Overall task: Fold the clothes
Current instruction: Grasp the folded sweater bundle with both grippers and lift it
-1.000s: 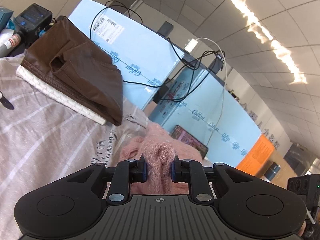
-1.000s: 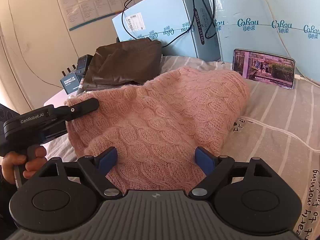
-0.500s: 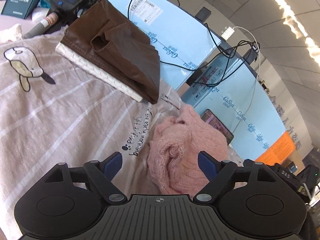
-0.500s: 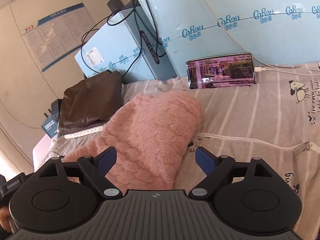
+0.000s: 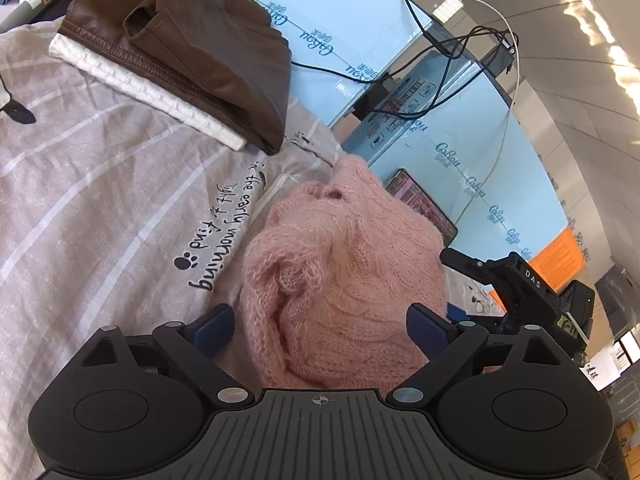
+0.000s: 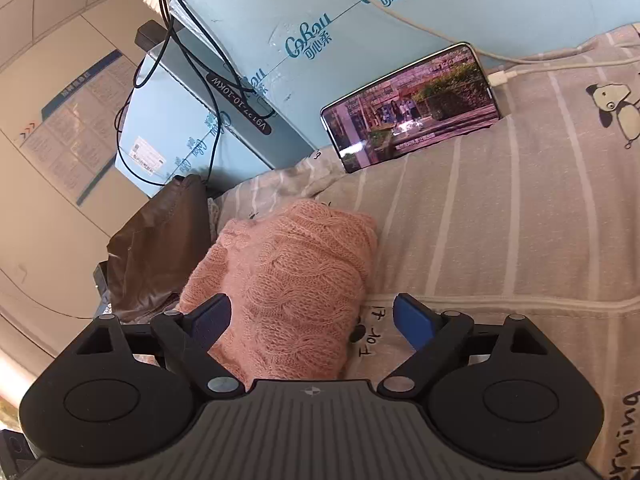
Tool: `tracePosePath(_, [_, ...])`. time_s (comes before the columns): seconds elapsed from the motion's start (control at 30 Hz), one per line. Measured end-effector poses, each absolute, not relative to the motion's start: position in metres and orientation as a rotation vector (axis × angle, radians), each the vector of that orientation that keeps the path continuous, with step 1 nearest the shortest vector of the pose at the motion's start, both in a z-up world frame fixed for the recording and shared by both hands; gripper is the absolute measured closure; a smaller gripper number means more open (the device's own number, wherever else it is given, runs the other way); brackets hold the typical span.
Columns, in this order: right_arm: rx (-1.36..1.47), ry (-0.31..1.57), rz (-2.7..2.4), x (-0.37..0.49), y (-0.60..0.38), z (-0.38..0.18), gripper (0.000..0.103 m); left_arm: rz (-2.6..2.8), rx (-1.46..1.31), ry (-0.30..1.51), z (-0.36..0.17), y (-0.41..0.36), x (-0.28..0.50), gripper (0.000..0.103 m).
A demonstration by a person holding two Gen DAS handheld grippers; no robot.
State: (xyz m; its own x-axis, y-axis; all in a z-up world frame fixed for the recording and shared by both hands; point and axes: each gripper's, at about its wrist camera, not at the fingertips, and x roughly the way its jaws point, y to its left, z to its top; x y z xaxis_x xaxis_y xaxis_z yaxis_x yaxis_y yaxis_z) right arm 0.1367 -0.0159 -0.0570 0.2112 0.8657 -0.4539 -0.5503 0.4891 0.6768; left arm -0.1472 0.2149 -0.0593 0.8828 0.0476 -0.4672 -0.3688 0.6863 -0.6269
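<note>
**Item: pink sweater, released on bed**

Since the earlier frame, our left gripper (image 5: pixel 320 326) has let go of the pink knit sweater (image 5: pixel 340 276); its jaws are opening, pads clear of the wool. Our right gripper (image 6: pixel 312 318) also stands apart, jaws opening, nothing clamped.

Location: sweater bundled on the striped bedsheet (image 5: pixel 100 200), at 12 o'clock from the left gripper, at 11 o'clock from the right. Long axis runs away from us toward the phone (image 6: pixel 412 108). We judge the left hand nearer.

Legible: "CoRou" on blue boxes (image 6: pixel 280 12); "DAS" on the right gripper; "morning" on the sheet.
</note>
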Motion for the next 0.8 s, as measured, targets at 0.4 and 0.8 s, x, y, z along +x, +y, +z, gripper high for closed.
tracePosePath(0.4, [0.332, 0.824, 1.031, 0.129, 0.025, -0.065, 0.058, 0.247, -0.646, 0.385, -0.064, 0.200, -0.127, 0.078])
tracePosePath(0.8, [0.463, 0.744, 1.089, 0.112, -0.053, -0.018, 0.076, 0.046, -0.527, 0.292, -0.025, 0.149, -0.135, 0.085])
